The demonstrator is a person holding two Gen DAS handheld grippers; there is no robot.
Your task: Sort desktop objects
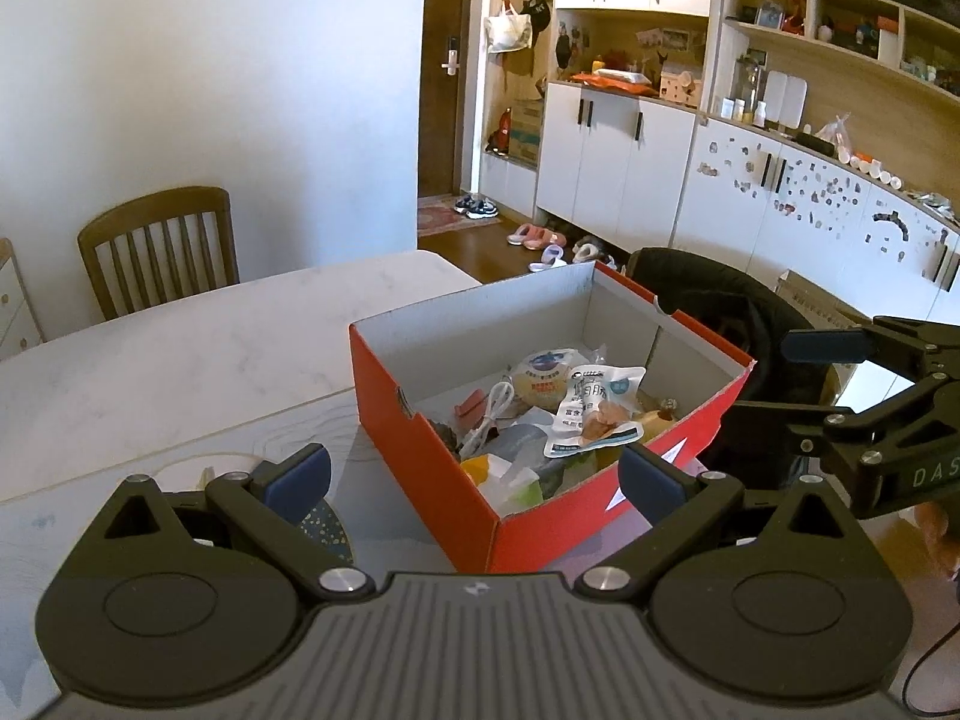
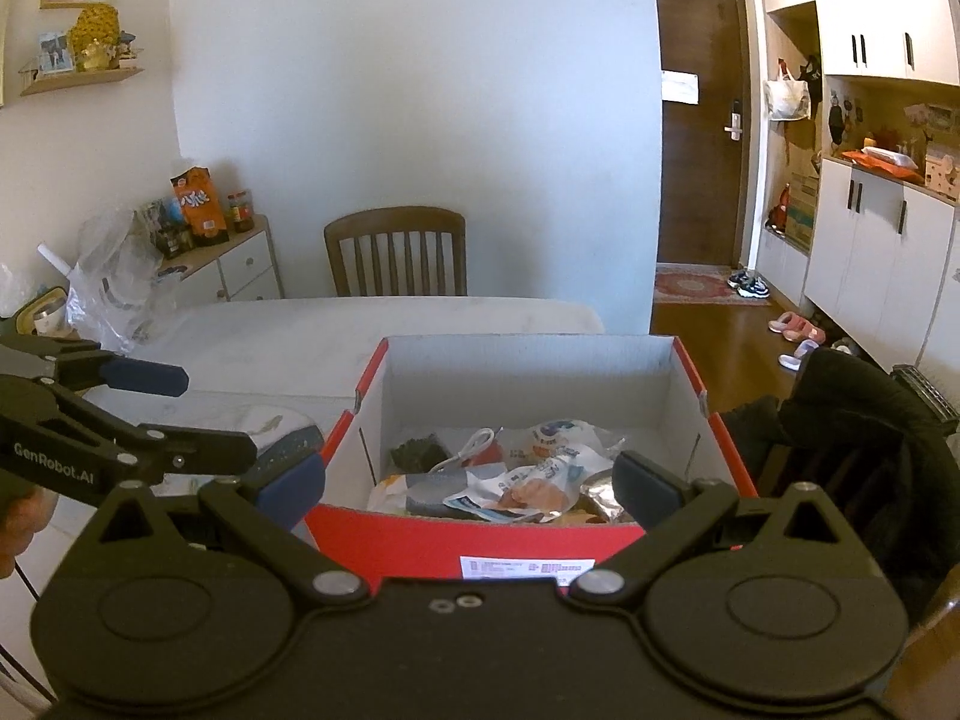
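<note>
**Box loaded, both grippers empty and spread**

The red shoebox (image 2: 480,540) sits on the white table (image 1: 180,348), at its right-hand edge next to a chair draped with a black coat (image 2: 852,438). Inside: snack packets, with a white one with blue print (image 1: 594,414) on top, a round packet (image 1: 543,381) behind it, a coiled white cable (image 2: 465,450) and a dark green item (image 2: 420,450) toward the back left. My read: most desktop clutter is already in there, so you're near the end of the sort.

Your left gripper (image 1: 474,477) has its jaws wide apart, nothing between them, aimed at the box's near corner. Your right gripper (image 2: 471,489) is the same: spread, empty, squared up on the short labelled end. Both hover just short of the box and neither touches it. That looks like a post-drop or pre-reach stance; I can't tell which.

View differences:
- Left wrist view shows a dark speckled round object (image 1: 321,531) on the table just left of the box, partly hidden behind the left finger. Probably the remaining item. It also shows the box's long red side with a white mark.
- Right wrist view shows the shipping label (image 2: 528,569), the deeper box contents, and the same round thing only as a sliver behind the left gripper.
</note>
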